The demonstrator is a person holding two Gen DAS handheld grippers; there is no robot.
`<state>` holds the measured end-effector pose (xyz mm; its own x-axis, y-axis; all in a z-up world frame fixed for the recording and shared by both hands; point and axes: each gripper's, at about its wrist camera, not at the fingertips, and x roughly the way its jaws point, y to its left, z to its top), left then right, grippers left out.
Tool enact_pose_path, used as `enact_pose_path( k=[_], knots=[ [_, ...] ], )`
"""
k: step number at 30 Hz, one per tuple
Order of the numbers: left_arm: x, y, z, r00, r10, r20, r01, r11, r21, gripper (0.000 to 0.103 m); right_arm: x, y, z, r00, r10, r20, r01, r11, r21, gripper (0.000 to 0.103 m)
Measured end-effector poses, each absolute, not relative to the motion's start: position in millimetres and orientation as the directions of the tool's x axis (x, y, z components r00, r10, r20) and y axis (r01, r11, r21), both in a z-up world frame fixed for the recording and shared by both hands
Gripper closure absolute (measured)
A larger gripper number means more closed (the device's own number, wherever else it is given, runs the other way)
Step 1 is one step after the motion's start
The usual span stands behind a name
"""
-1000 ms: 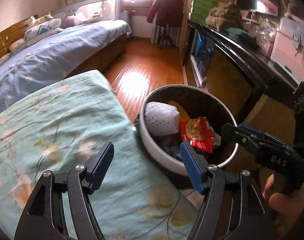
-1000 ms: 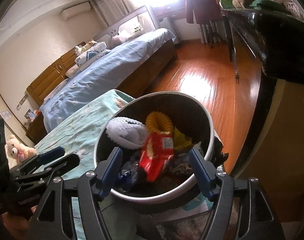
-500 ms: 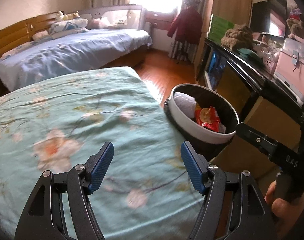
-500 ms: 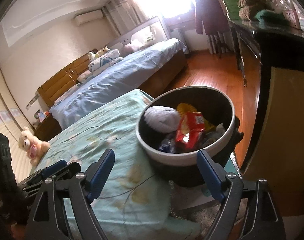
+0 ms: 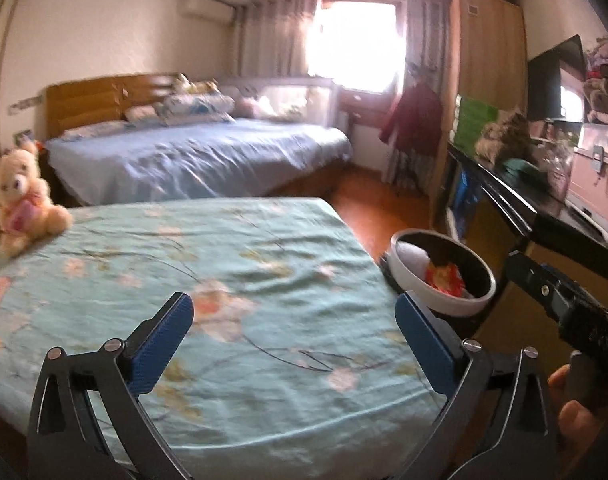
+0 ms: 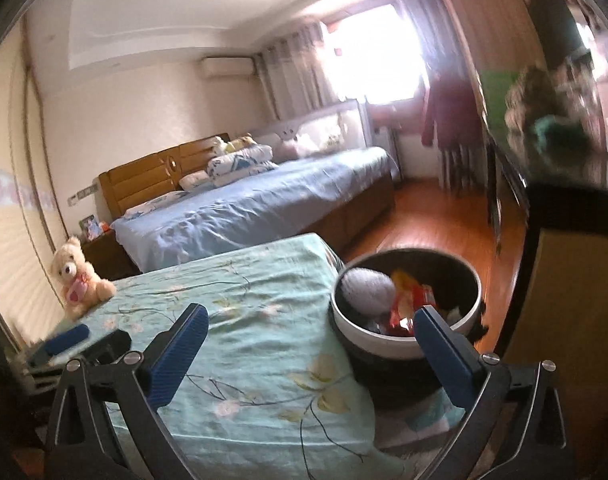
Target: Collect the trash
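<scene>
Tongs both spread wide, nothing between blue pads, jaws just finished opening. Left tongs hang over green flowered bedspread. Right tongs sit over same bedspread's corner, right pad in front of trash bin rim. Trash bin stands on floor just beside bed corner, stuffed with white foam net, red snack wrapper, other bits. Teddy bear sits at far left edge of bed. Blue bed further back.
</scene>
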<state>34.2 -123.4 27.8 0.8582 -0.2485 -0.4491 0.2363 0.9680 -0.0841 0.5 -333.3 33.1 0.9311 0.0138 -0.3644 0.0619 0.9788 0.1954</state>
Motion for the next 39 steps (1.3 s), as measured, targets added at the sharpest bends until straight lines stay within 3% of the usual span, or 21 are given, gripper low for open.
enact_pose_path(
  k=[6,12,39],
  knots=[
    [27.6,-110.9,29.0,0.902,-0.161,-0.402,0.164,0.986,-0.028,0.0,1.3,-317.2,25.2,0.937,0.004,-0.349,0.041,0.992,0.122,0.0],
    [21.1,-106.6,26.9,0.919,-0.11,-0.378,0.128,0.992,0.022,0.0,1.7,-314.9,19.2,0.935,0.031,-0.354,0.02,0.99,0.139,0.0],
    [12.4,-107.0,28.8,0.936,-0.081,-0.344,0.103,0.993,0.048,0.0,3.9,-309.1,18.1,0.934,0.06,-0.353,-0.007,0.989,0.15,0.0]
  ],
)
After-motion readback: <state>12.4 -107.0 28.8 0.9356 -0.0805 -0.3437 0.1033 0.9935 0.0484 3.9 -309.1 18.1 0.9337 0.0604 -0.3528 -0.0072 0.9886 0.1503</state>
